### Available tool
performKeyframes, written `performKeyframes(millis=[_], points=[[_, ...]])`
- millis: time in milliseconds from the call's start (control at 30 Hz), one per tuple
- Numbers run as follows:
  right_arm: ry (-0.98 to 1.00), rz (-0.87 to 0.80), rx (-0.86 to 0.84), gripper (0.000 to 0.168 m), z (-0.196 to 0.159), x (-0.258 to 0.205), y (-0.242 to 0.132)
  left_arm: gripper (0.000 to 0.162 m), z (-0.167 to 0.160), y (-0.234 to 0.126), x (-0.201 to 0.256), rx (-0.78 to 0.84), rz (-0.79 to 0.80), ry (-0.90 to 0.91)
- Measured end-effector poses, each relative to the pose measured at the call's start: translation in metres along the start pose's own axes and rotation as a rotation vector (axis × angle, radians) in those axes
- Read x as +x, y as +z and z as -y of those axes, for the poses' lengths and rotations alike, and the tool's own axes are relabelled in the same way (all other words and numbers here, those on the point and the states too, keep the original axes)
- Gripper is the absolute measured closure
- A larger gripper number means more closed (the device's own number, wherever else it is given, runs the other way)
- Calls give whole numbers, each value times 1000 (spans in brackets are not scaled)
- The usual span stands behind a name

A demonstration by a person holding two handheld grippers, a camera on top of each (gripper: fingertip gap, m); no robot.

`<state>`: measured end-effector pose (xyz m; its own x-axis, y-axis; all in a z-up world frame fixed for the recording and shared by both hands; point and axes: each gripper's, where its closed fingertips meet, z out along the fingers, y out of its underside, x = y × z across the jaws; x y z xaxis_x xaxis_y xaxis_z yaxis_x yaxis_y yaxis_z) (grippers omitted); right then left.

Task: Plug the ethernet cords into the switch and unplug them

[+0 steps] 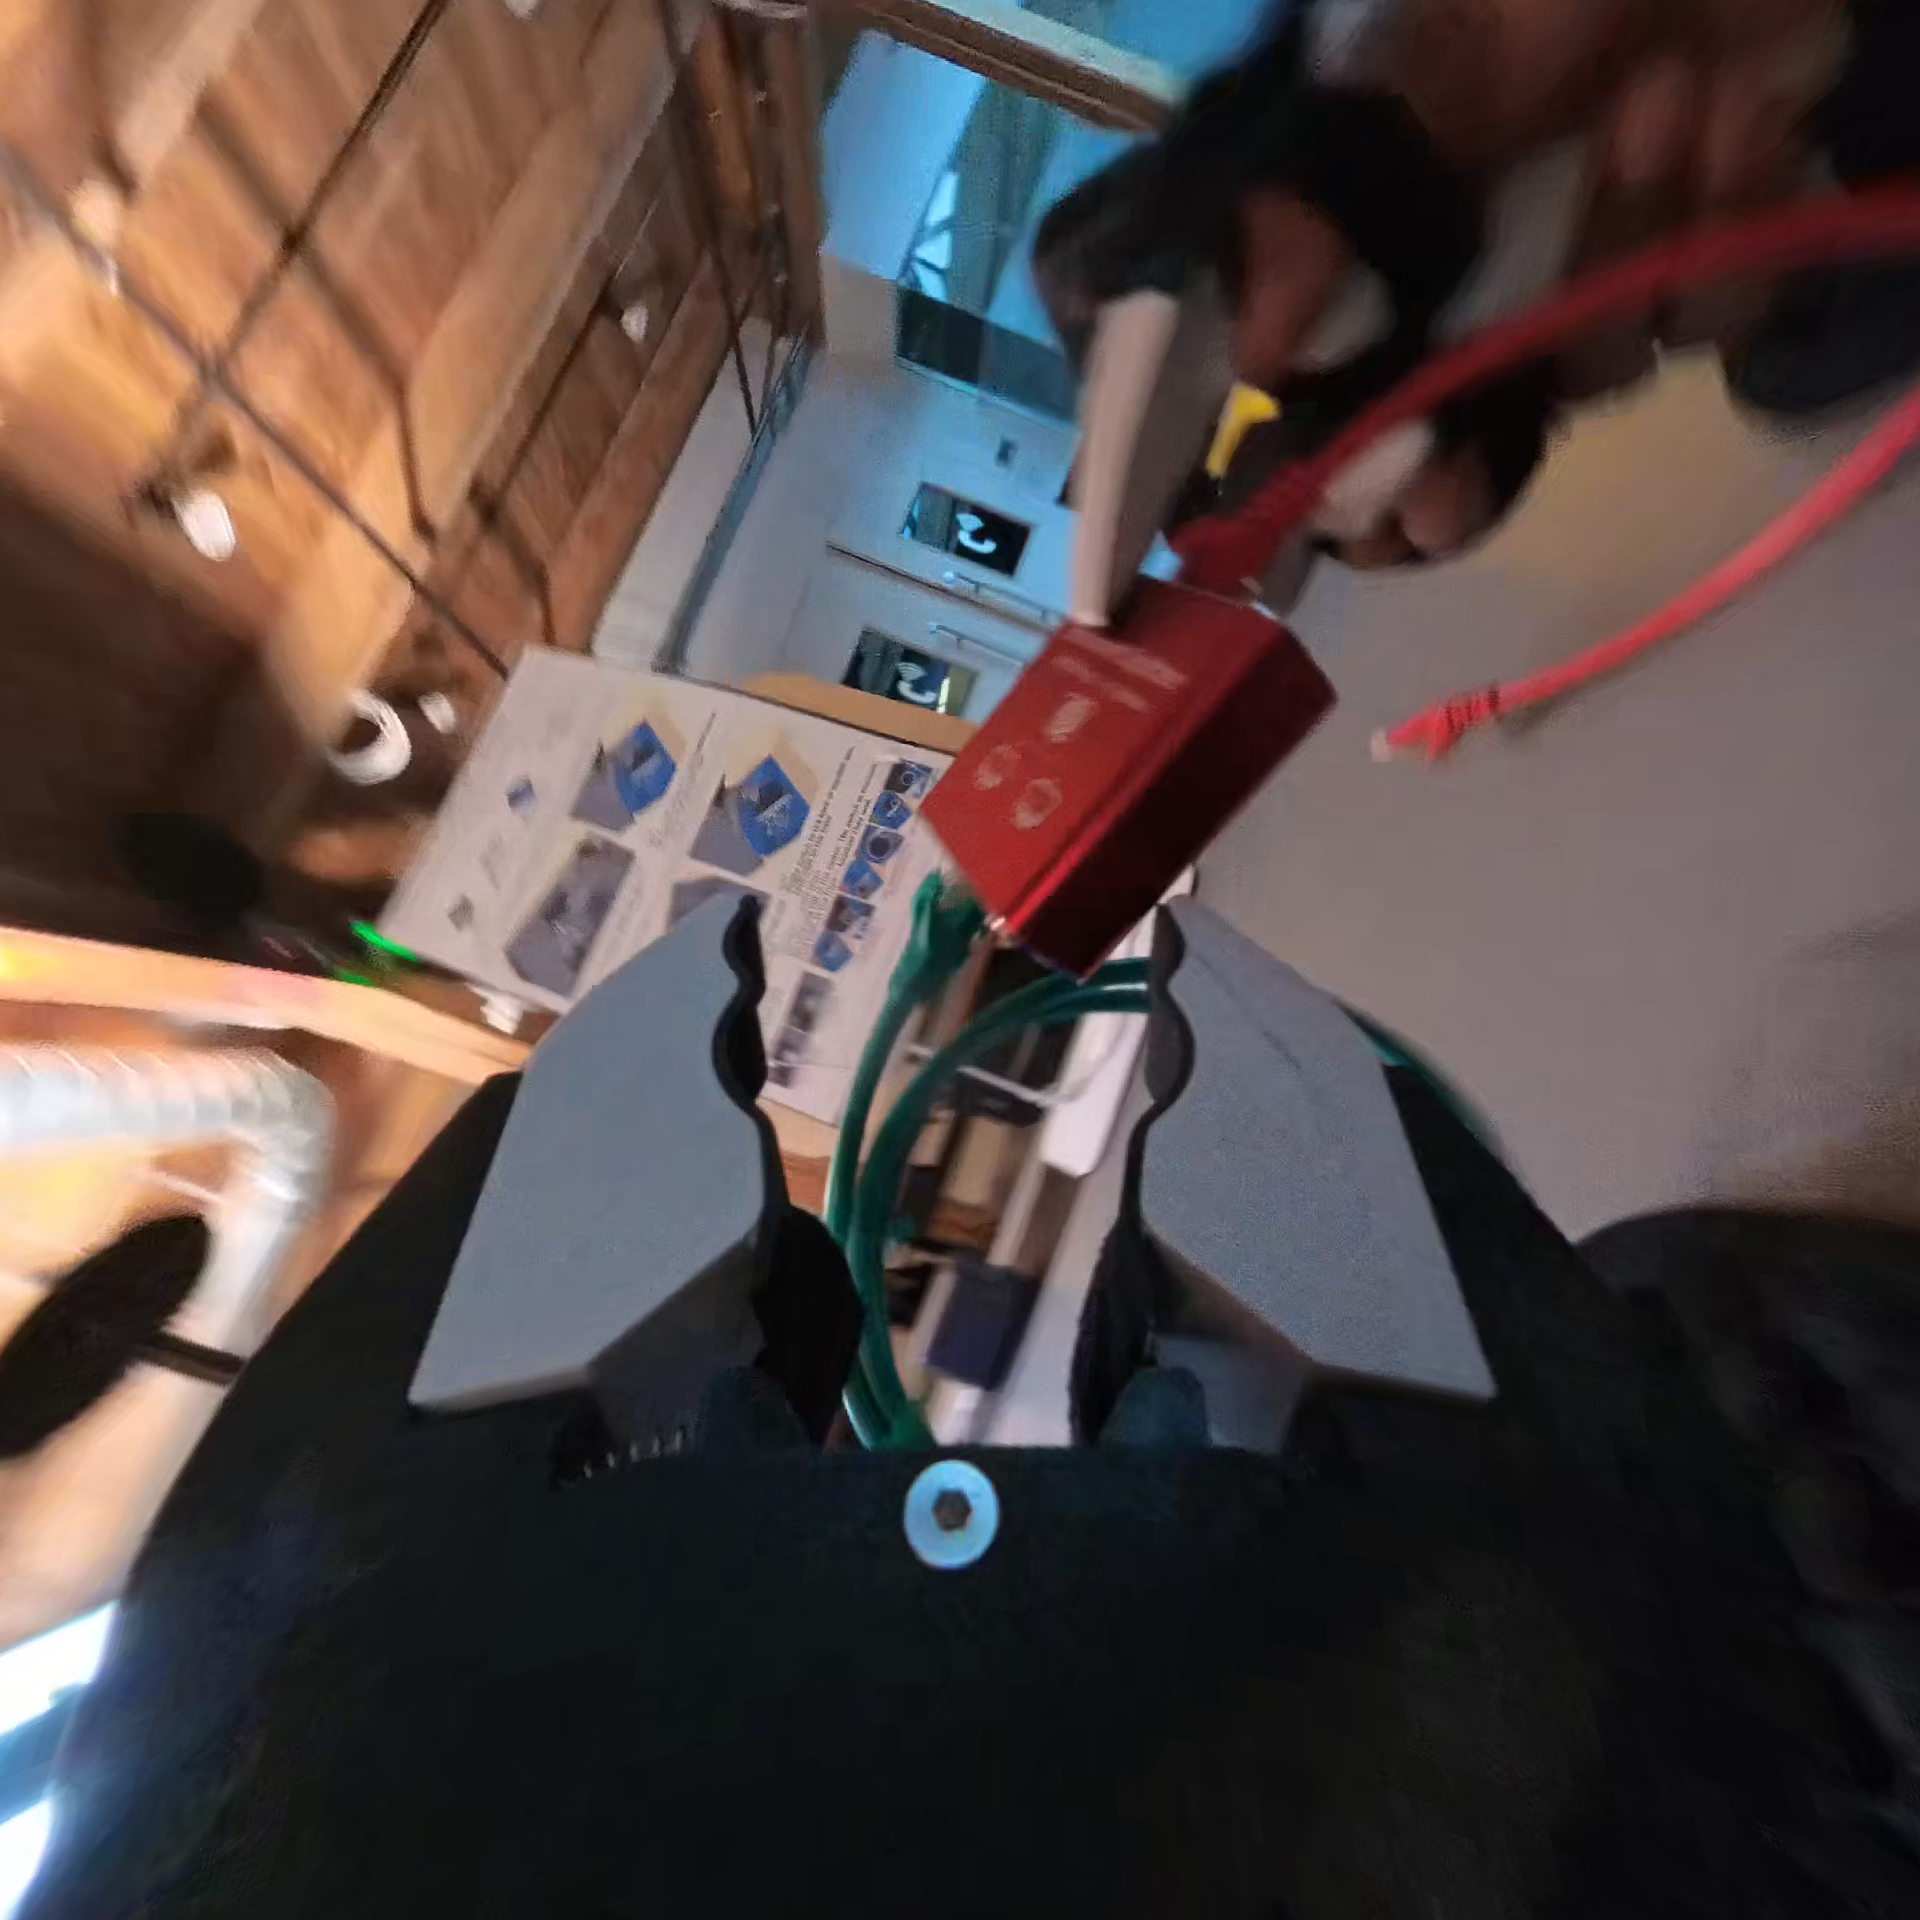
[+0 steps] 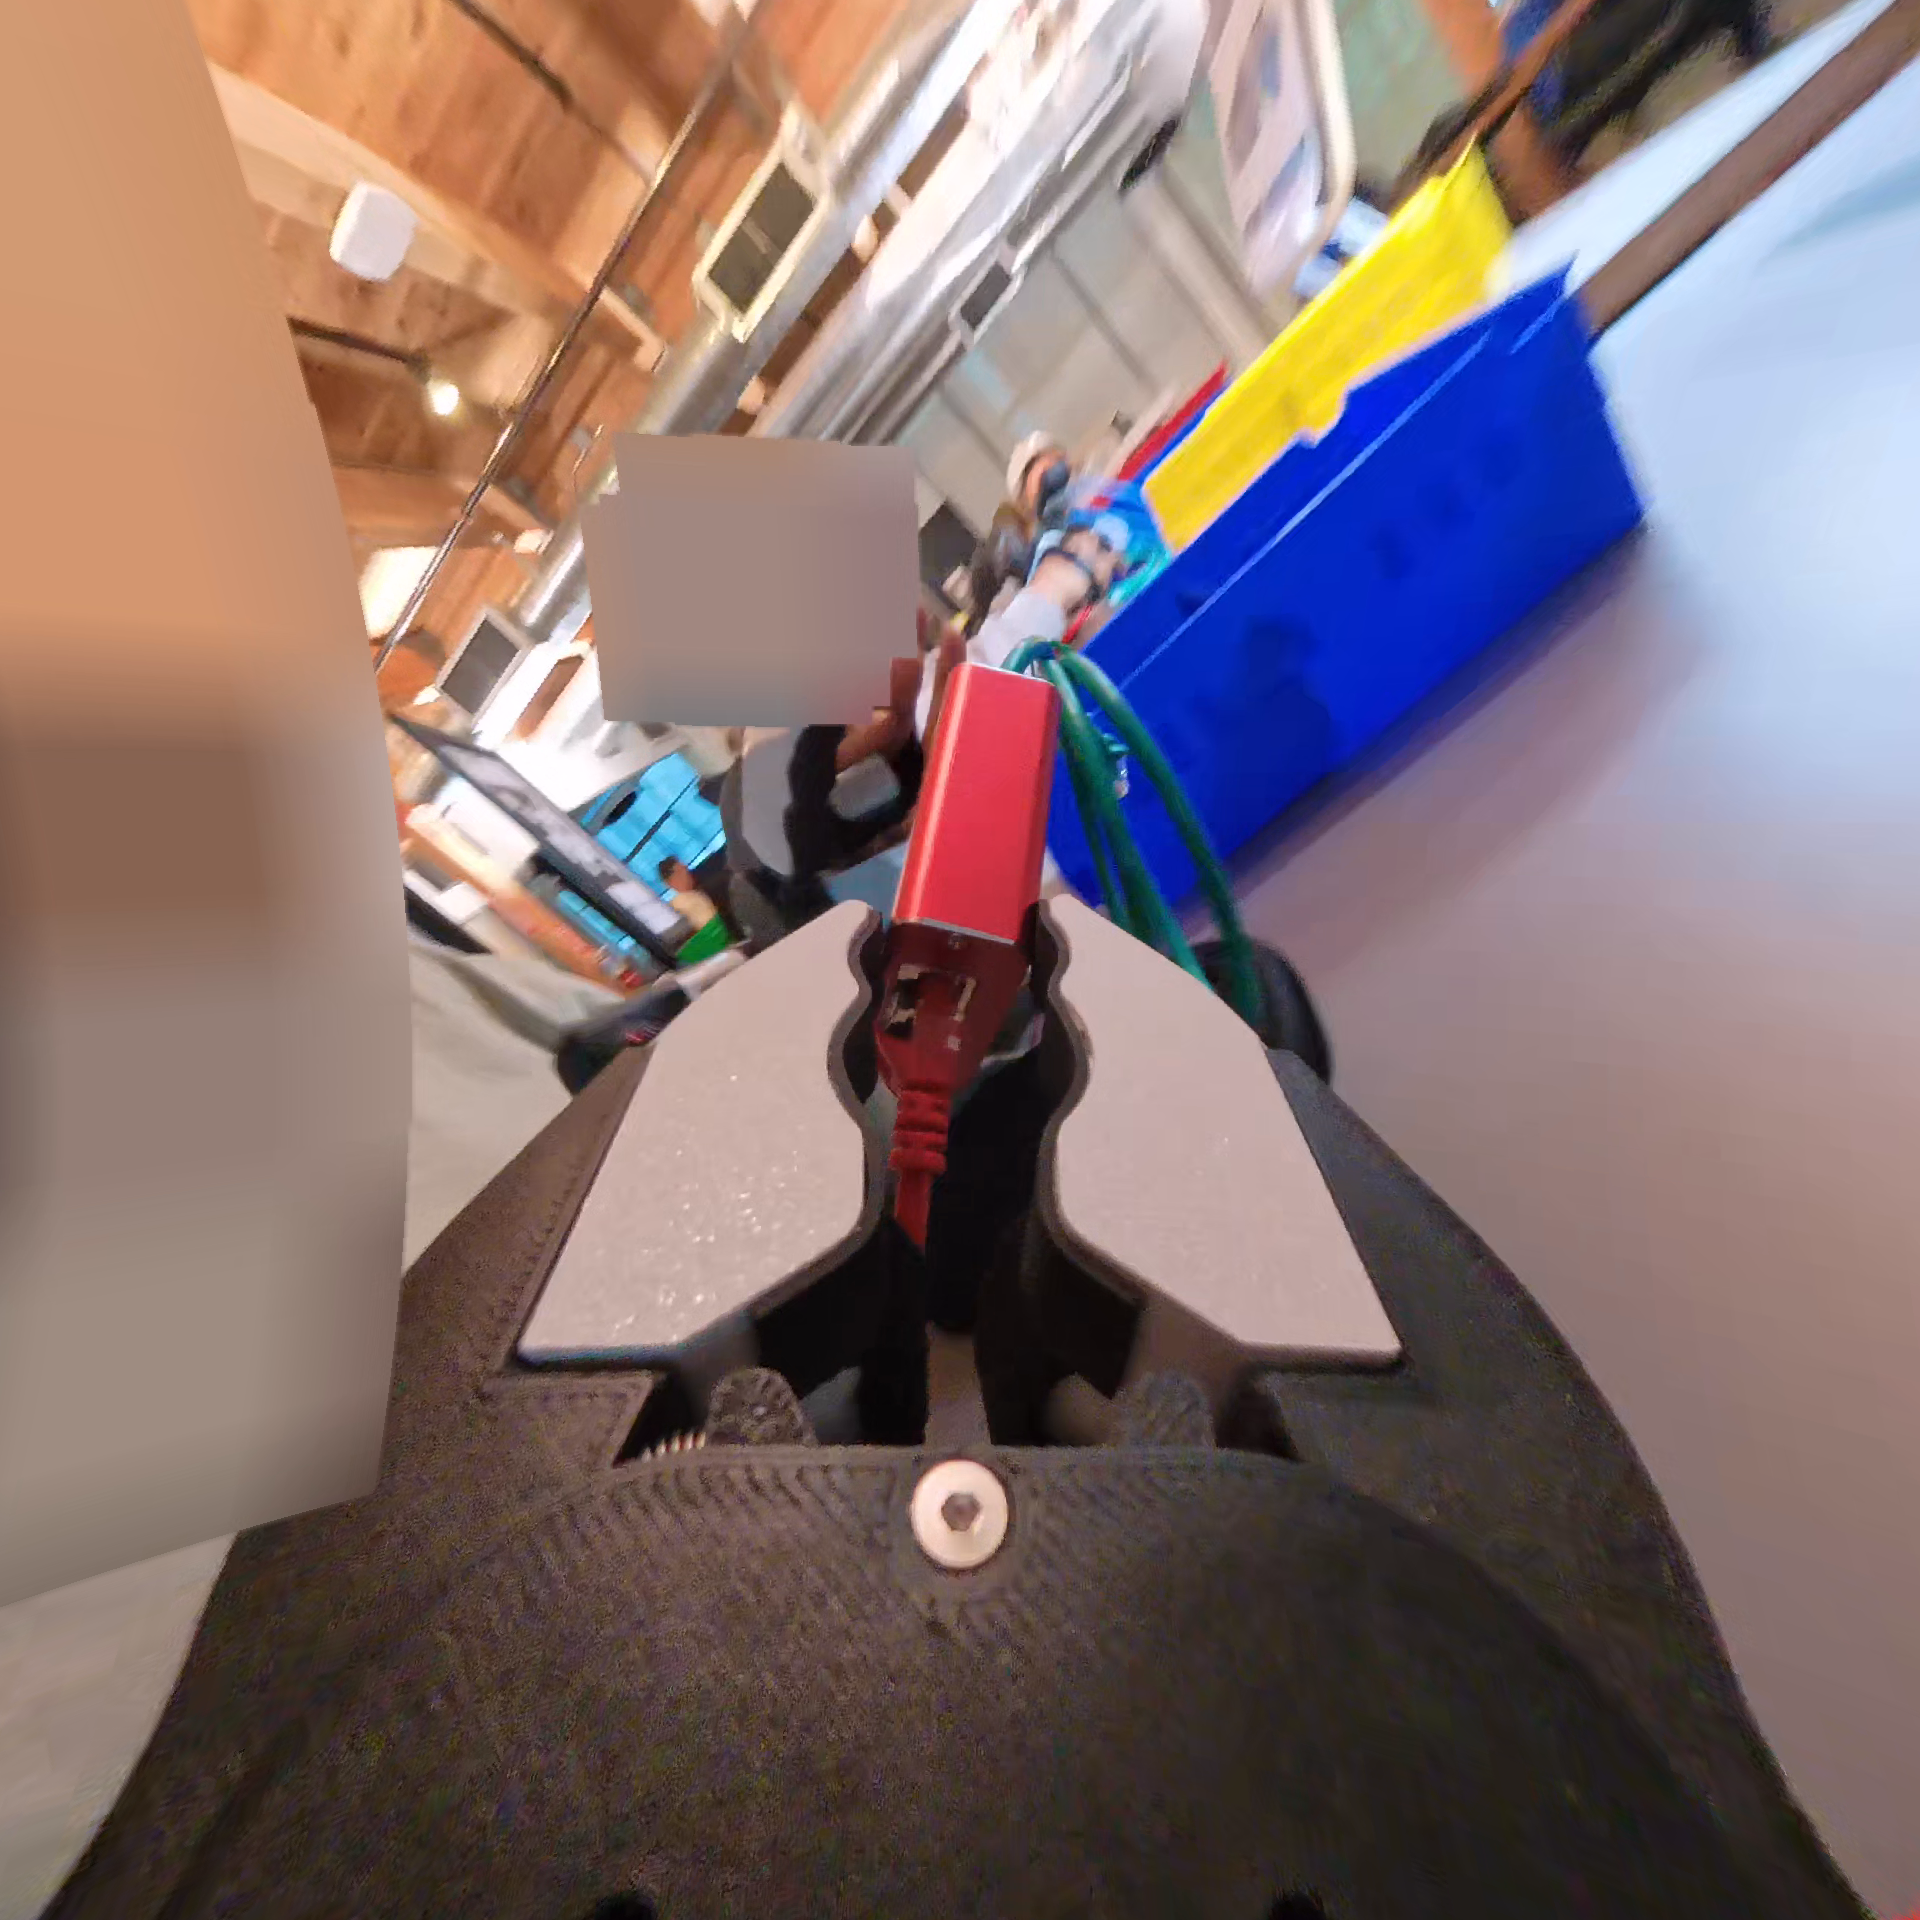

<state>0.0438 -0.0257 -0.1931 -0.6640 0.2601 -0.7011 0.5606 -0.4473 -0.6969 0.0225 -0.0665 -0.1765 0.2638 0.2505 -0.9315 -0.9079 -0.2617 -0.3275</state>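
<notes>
Holding the red plug (image 2: 940, 1023) between the pads of our right claw (image 2: 951, 966), we risk the most here: the grip sits right at the mouth of the red switch (image 2: 982, 795), and it appears to carry the whole box, raised off the grey worktop (image 2: 1558, 987). If we twist or pull sideways, the latch tab could bend, or the plug could slip free and drop the switch. We cannot tell whether the plug is fully seated.

Our left claw (image 1: 956, 997) hangs spread and empty, tilted steeply, with loops of the green cord (image 1: 883, 1122) running between its fingers. Closing it now could snag those loops and drag on the green plug (image 1: 940, 904) at the near end of the switch.

Farther out in the left wrist view, the red cord (image 1: 1558, 301) arcs away from the switch, and its loose end (image 1: 1439, 722) lies on the worktop, free to catch as we move. Beyond the switch in the right wrist view stands a blue bin (image 2: 1351, 644).
</notes>
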Motion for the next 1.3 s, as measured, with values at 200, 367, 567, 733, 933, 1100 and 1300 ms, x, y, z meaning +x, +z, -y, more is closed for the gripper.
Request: performKeyframes(millis=[200, 367, 567, 733, 933, 1100, 1300], points=[[-137, -30, 177, 141, 30, -10, -21, 87, 27, -23, -26, 150, -151, -1100], [-104, 71, 158, 141, 17, -27, -5, 88, 44, -4, 10, 267, -546, -2143], [-123, 31, 78, 142, -10, -22, 15, 130, 35, 10, 21, 359, -483, -2291], [-146, -27, 138, 128, -3, -18, 8, 134, 19, 6, 20, 391, -403, -2288], [-242, -163, 88, 134, -20, -18, 4, 133, 16, 3, 16, 454, -373, -2234], [-276, -174, 86, 151, -23, -20, 10, 133, 21, 1, 14, 473, -367, -2157], [-299, -184, 82, 153, -26, -22, 13, 133, 23, 0, 14, 482, -368, -2132]])
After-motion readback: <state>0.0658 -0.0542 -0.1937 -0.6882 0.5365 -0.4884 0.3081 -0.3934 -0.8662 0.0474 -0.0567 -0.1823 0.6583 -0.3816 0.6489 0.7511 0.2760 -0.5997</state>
